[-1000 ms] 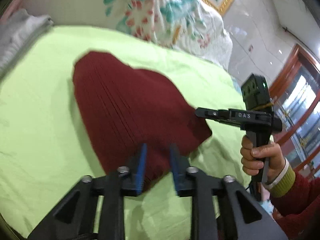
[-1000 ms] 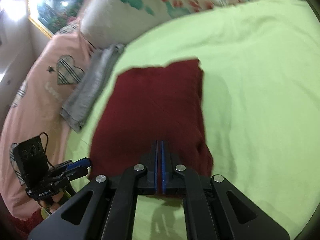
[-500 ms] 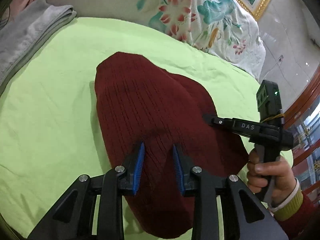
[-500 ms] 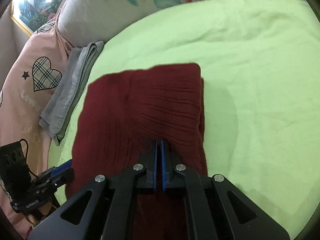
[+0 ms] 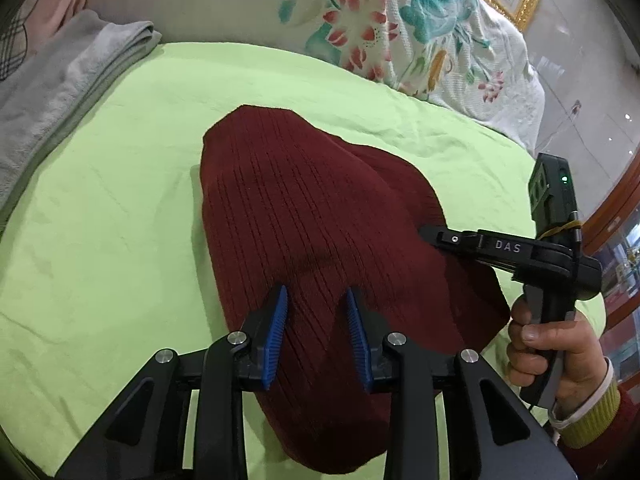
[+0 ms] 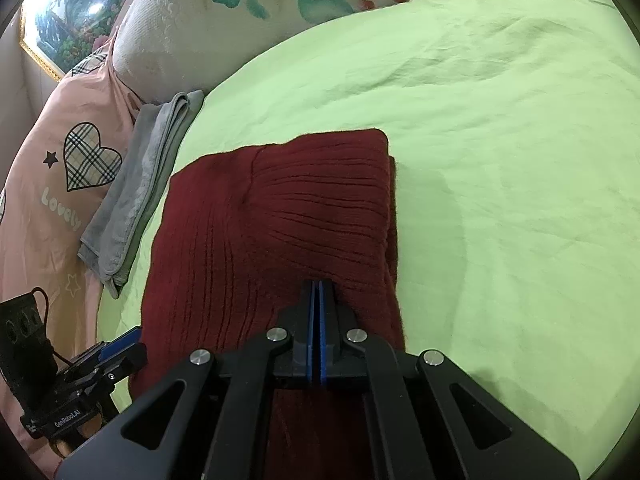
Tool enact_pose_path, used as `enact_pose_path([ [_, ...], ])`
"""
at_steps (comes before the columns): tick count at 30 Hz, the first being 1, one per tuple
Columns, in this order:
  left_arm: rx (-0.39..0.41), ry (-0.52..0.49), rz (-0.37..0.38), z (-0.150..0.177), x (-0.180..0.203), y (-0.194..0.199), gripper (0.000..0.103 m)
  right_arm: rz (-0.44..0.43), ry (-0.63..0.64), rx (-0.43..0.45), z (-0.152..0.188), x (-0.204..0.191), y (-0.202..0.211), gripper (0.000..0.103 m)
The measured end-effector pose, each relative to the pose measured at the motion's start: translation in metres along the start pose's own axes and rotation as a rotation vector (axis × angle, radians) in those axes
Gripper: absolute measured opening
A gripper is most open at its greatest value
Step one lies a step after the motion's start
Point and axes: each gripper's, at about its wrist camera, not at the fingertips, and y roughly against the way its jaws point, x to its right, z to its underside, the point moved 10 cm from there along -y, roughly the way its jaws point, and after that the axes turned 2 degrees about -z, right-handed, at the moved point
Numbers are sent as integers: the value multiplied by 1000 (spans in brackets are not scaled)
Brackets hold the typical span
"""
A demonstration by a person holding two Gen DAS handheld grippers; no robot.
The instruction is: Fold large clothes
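Maroon ribbed sweater (image 5: 304, 216) lies folded on my green bedsheet (image 5: 100, 220); my left tool (image 5: 316, 304) hovers spread above it, my right tool (image 6: 319, 288) pressed together, pinching nothing.

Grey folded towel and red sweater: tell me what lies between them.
Only a bare strip of green sheet separates the grey towel from the red sweater, clearest in the right wrist view.
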Motion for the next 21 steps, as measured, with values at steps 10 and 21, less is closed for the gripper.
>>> enact_pose_path([
  [10, -5, 25, -71, 4, -6, 11, 41, 37, 12, 2, 5, -8, 19, 5],
  [21, 39, 88, -175, 0, -24, 33, 54, 50, 12, 63, -4, -6, 41, 44],
])
